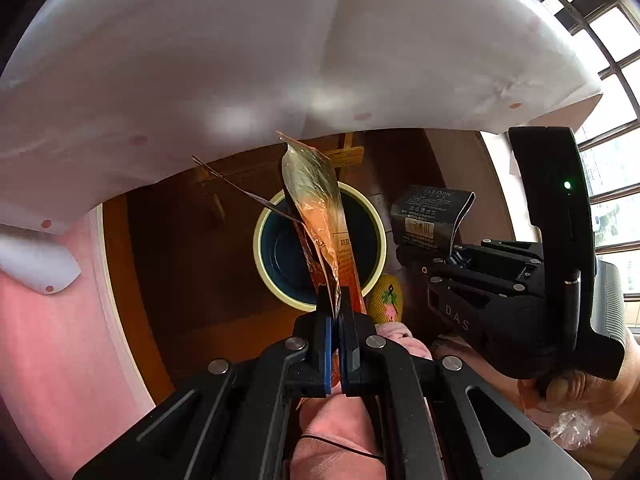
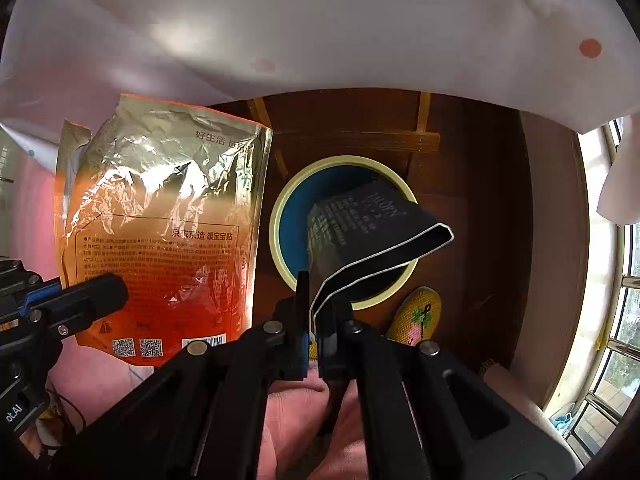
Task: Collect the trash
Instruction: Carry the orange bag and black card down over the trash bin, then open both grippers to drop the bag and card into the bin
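Observation:
My left gripper (image 1: 337, 312) is shut on the bottom edge of an orange-and-silver foil pouch (image 1: 316, 216), seen edge-on above a round bin (image 1: 372, 216) with a cream rim and dark blue inside. The right wrist view shows that pouch (image 2: 160, 232) flat-on at left, with the left gripper (image 2: 80, 304) clamped on it. My right gripper (image 2: 316, 320) is shut on a black open-ended packet (image 2: 360, 236) that hangs over the bin (image 2: 280, 216). In the left wrist view the packet (image 1: 428, 216) and the right gripper (image 1: 452, 258) sit to the right of the bin.
A white cloth with pink dots (image 1: 240, 60) overhangs above the dark wooden floor (image 1: 192, 264). A yellow embroidered slipper (image 2: 420, 316) lies just beside the bin. Pink fabric (image 1: 52, 340) fills the left. Barred windows (image 2: 616, 320) line the right.

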